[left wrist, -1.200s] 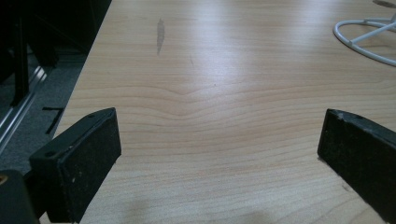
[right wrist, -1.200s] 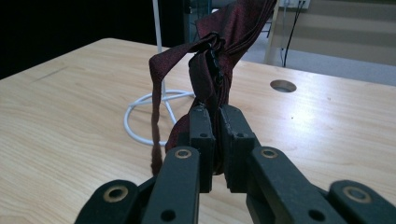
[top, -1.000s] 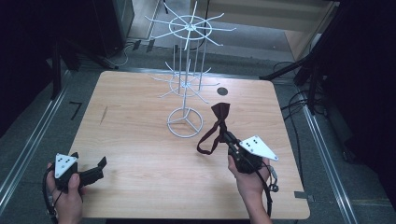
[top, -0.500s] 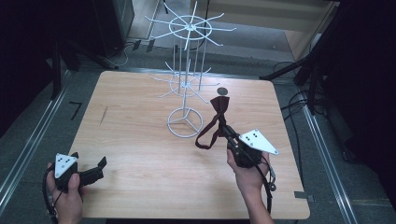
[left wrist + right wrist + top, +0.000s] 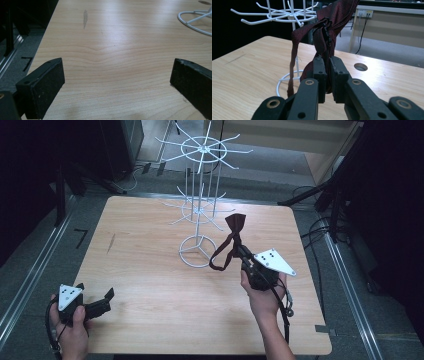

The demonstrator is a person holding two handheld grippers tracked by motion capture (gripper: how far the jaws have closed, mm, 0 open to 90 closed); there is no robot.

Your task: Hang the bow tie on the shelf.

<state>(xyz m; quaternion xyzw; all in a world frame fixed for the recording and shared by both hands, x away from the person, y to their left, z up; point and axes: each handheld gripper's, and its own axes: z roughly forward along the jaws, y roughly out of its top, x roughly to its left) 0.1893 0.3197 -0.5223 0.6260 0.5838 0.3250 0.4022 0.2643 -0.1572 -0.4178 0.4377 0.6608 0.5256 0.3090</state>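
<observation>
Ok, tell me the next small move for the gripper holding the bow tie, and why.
Probably carry it up and forward toward the white wire rack. The right gripper is shut on the dark red bow tie, whose strap loop hangs free above the table, short of any hook.
</observation>
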